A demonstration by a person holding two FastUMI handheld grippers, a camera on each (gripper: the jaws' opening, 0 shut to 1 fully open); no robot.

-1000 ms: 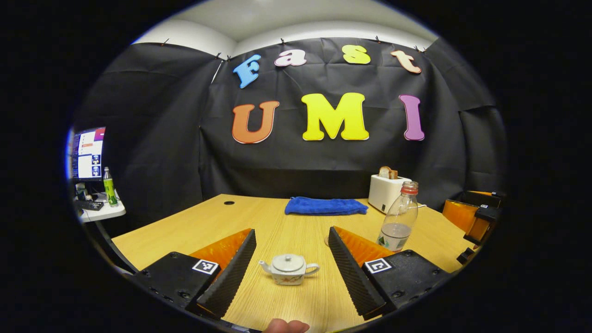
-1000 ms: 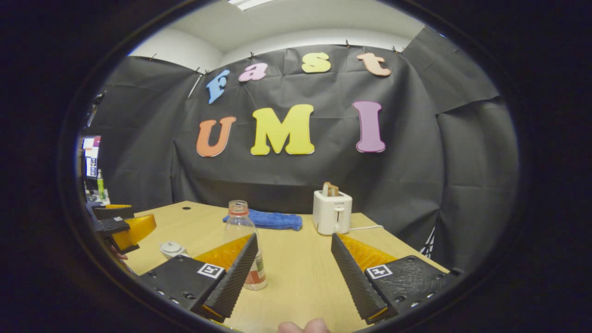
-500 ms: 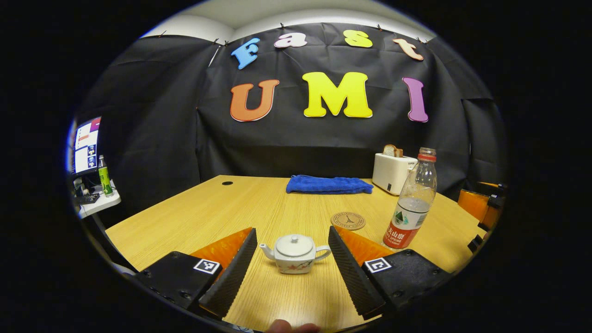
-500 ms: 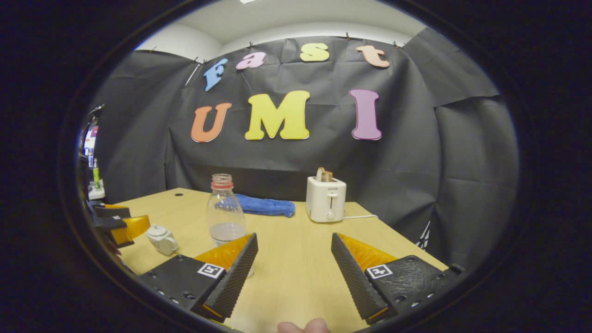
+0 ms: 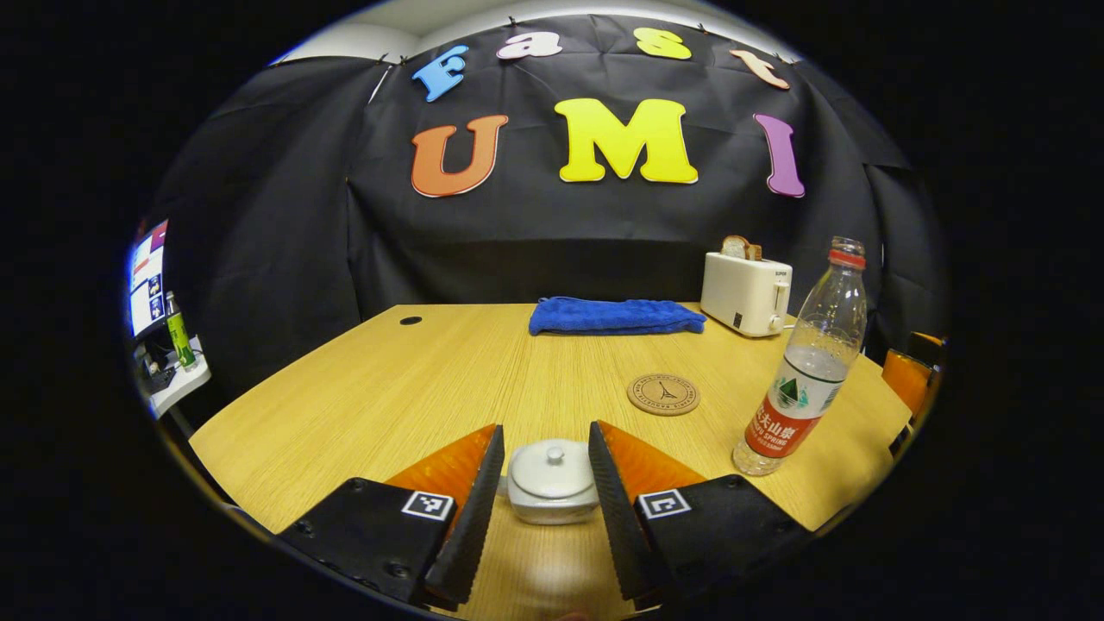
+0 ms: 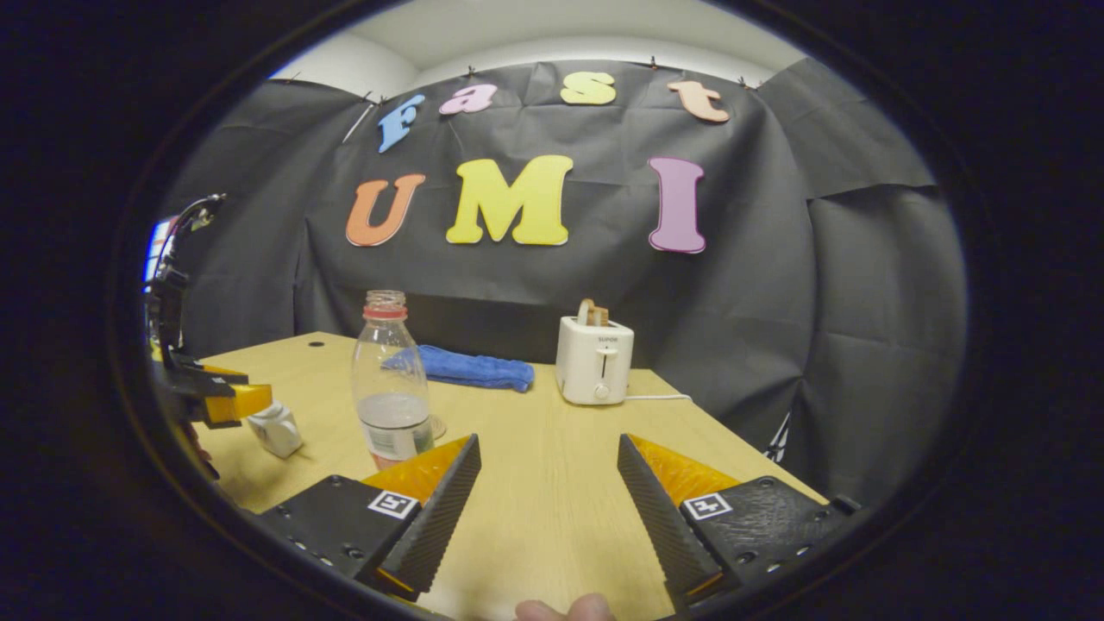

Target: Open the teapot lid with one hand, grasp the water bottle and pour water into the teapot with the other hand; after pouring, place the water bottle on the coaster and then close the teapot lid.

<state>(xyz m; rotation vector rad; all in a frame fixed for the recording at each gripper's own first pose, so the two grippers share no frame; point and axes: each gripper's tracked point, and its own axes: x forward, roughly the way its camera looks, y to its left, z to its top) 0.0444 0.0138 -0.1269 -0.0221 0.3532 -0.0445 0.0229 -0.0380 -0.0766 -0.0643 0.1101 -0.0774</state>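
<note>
Table point(image 5: 414, 379) bare wood; my left gripper point(image 5: 545, 483) brackets teapot point(image 5: 552, 470), contact unclear; bottle point(image 5: 806, 384) right of it; right gripper point(image 6: 549, 509) spread, holding nothing.

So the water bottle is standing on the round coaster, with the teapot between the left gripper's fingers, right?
Not quite. In the left gripper view the water bottle stands on the bare table, beside the round coaster, not on it. The teapot does sit between the left gripper fingers.
</note>
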